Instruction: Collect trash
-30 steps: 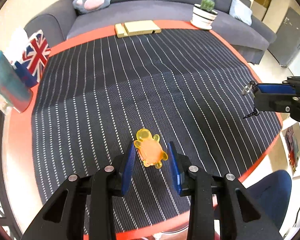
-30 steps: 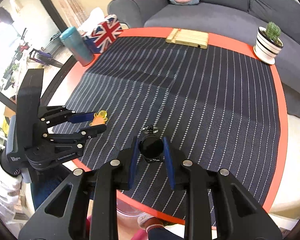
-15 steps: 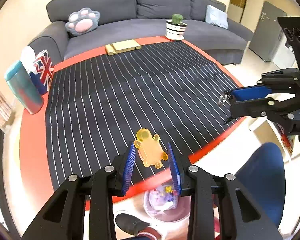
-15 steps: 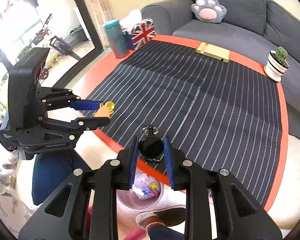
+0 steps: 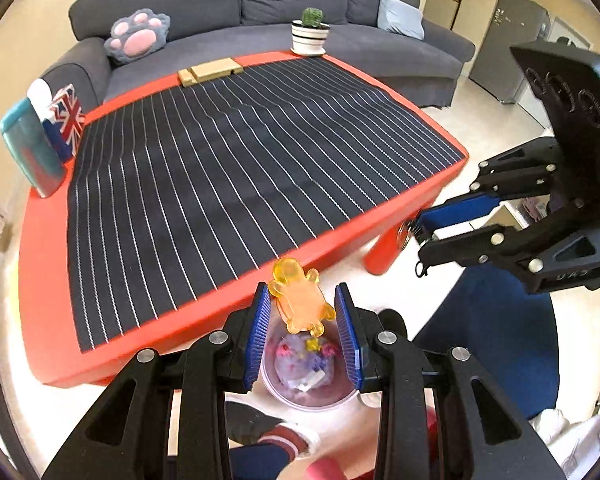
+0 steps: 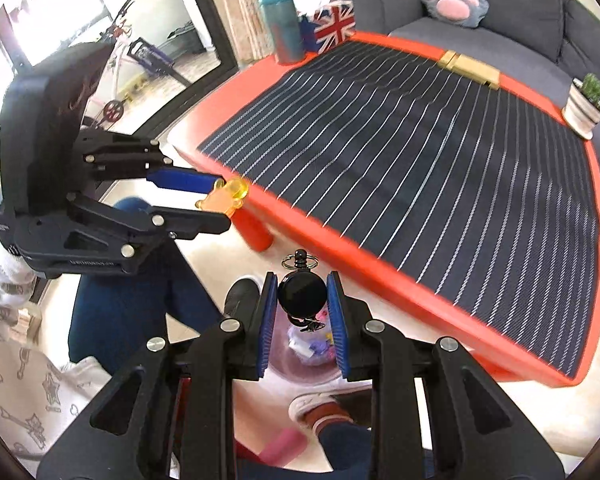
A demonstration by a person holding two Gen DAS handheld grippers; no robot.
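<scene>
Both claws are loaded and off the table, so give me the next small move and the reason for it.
Probably open the left claw: the orange turtle toy it grips hangs right above the trash bin on the floor, so it should drop in. The right claw holds the black keychain over the bin too and can follow.

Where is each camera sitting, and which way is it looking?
Left wrist: sits on the left gripper, looking forward and down past the orange turtle it holds, over the bin and table; the person's shoe shows below.
Right wrist: sits on the right gripper, looking along its fingers at the black keychain it holds, above the same bin; legs and shoes show.
Shared: bin, table, sofa, cactus, and each other's gripper.
</scene>
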